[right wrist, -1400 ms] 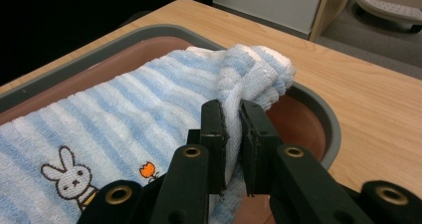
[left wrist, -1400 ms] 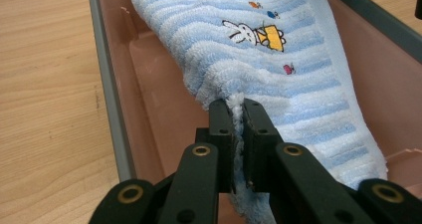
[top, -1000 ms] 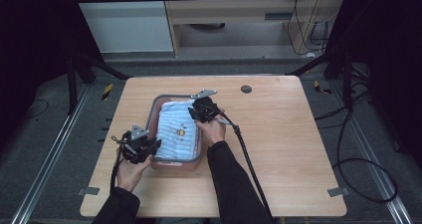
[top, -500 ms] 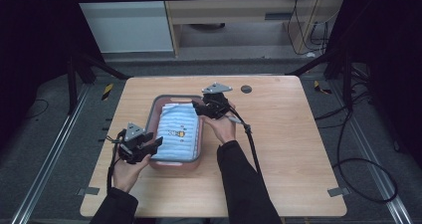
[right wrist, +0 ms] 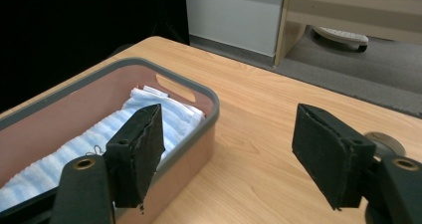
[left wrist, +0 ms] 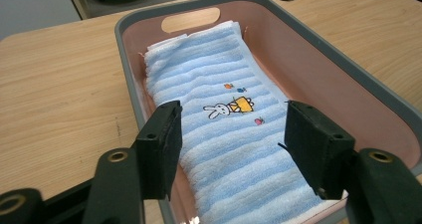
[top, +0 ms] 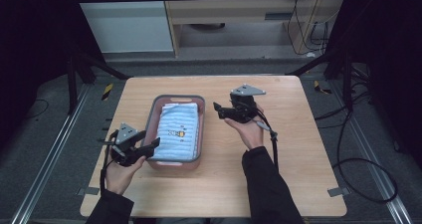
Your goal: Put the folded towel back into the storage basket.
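Open tongs (left wrist: 230, 144) over blue towel (left wrist: 229, 134) in pink basket (left wrist: 318, 69)

The left claw (top: 149, 147) sat low at the person's left, jaws spread wide and empty. The right claw (top: 219, 108), raised in the right hand (top: 249, 132), was likewise gaping, gripping nothing.

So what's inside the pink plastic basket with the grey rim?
A folded blue striped towel with a rabbit print fills the pink plastic basket. Whatever lies under the towel is covered.
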`<move>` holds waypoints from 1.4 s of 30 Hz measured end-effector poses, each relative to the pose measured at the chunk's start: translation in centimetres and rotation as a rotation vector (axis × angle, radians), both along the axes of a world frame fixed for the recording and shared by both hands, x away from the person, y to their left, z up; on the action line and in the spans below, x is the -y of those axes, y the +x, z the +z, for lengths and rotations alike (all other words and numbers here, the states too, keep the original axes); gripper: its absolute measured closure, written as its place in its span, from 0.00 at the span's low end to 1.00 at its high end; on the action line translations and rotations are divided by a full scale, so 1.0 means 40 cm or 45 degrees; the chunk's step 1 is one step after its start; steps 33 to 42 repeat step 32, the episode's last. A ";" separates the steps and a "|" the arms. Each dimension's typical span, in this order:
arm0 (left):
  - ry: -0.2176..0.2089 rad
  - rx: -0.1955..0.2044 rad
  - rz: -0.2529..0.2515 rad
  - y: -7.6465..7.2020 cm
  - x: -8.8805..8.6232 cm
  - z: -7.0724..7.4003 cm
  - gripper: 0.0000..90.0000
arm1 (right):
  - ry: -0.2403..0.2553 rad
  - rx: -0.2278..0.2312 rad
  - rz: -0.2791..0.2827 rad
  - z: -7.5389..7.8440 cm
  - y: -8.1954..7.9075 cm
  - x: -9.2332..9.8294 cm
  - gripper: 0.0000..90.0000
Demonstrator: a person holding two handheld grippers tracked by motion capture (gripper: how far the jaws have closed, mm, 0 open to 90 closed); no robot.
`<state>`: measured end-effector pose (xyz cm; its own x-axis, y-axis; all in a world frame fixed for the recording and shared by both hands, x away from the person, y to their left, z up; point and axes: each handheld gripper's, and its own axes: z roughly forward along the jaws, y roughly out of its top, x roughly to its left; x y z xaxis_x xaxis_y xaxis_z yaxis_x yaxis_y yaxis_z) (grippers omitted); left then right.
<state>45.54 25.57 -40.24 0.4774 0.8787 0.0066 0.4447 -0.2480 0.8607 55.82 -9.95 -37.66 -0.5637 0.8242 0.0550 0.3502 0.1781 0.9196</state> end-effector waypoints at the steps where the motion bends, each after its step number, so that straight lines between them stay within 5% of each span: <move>1: -0.002 0.009 0.000 -0.001 -0.003 0.001 0.42 | 0.003 -0.002 -0.003 -0.001 -0.006 0.013 0.30; 26: -0.007 0.035 0.098 -0.014 -0.107 -0.023 0.27 | 0.004 -0.039 -0.185 -0.099 -0.147 0.303 0.21; 32: -0.005 0.026 0.119 -0.014 -0.123 -0.028 0.26 | -0.006 -0.052 -0.212 -0.122 -0.173 0.343 0.22; 42: -0.005 0.026 0.119 -0.014 -0.123 -0.028 0.26 | -0.006 -0.052 -0.212 -0.122 -0.173 0.343 0.22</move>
